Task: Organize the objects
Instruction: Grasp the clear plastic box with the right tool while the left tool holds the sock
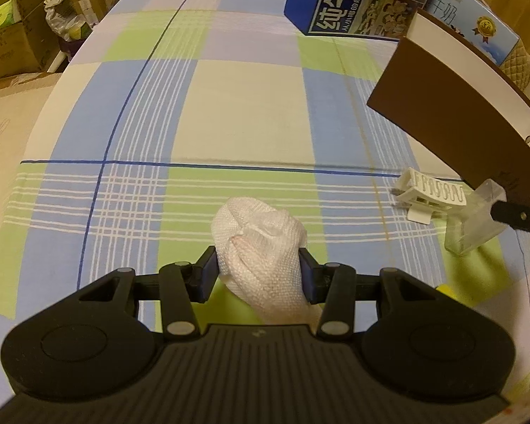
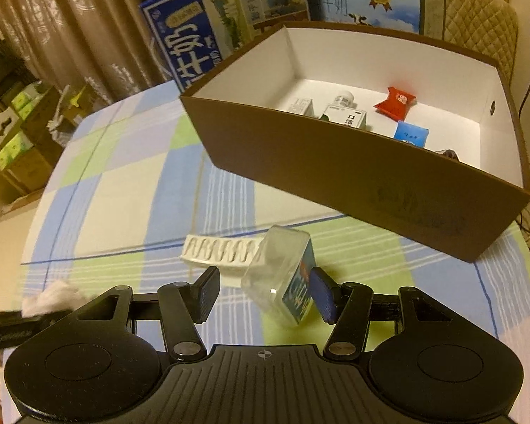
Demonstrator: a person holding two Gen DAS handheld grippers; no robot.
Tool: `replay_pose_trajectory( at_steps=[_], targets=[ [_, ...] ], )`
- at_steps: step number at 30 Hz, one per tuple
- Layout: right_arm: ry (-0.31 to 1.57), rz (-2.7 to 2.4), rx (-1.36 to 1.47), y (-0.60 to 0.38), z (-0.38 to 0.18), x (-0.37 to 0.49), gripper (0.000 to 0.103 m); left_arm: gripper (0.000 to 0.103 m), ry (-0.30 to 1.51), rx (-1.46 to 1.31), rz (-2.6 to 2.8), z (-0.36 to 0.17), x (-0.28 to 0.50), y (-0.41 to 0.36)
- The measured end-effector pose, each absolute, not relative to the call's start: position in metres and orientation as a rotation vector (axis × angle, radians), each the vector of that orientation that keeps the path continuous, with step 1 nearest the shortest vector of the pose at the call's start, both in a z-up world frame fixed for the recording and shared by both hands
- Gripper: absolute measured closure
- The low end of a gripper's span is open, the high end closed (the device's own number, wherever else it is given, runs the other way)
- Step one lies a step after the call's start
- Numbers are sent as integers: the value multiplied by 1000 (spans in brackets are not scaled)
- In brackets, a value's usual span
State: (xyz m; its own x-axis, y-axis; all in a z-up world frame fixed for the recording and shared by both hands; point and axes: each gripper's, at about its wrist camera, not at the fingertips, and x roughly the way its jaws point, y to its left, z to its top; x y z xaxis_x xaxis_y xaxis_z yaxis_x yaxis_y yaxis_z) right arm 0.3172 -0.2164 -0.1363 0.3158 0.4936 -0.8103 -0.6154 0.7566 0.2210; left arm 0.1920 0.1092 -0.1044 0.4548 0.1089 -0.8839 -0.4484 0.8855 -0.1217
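Checked blue-green cloth (image 1: 247,106) covers the table, curtains behind. Left gripper (image 1: 258,272) pinches a white cloth wad (image 1: 261,247). Right gripper (image 2: 265,291), spread wide, straddles a clear case (image 2: 279,275) beside the brown box (image 2: 335,162).

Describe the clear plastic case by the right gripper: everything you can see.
The clear plastic case is small, rectangular and see-through, with rounded corners and a blue printed label on the face turned toward the right finger. It sits tilted on the checked cloth, between the open fingers of the right gripper; its label side is at or against the right pad, while the left pad stands clear. Behind it lies a white ribbed clip, seemingly touching. The brown box is beyond, apart. Contents unclear.
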Motion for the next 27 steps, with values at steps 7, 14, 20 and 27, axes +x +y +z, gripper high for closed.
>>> replay_pose_trajectory(
  at_steps=[7, 14, 20, 27],
  targets=[
    [1028, 697, -173, -209, -150, 328, 50, 62, 1056, -367, 353, -107, 193, 112],
    [987, 712, -204, -231, -151, 331, 75, 62, 1063, -358, 338, -110, 199, 111],
    [981, 701, -242, -261, -147, 325, 75, 62, 1068, -342, 300, -112, 206, 103],
    [1017, 666, -255, -297, -143, 309, 75, 62, 1082, -323, 243, -115, 213, 88]
  ],
)
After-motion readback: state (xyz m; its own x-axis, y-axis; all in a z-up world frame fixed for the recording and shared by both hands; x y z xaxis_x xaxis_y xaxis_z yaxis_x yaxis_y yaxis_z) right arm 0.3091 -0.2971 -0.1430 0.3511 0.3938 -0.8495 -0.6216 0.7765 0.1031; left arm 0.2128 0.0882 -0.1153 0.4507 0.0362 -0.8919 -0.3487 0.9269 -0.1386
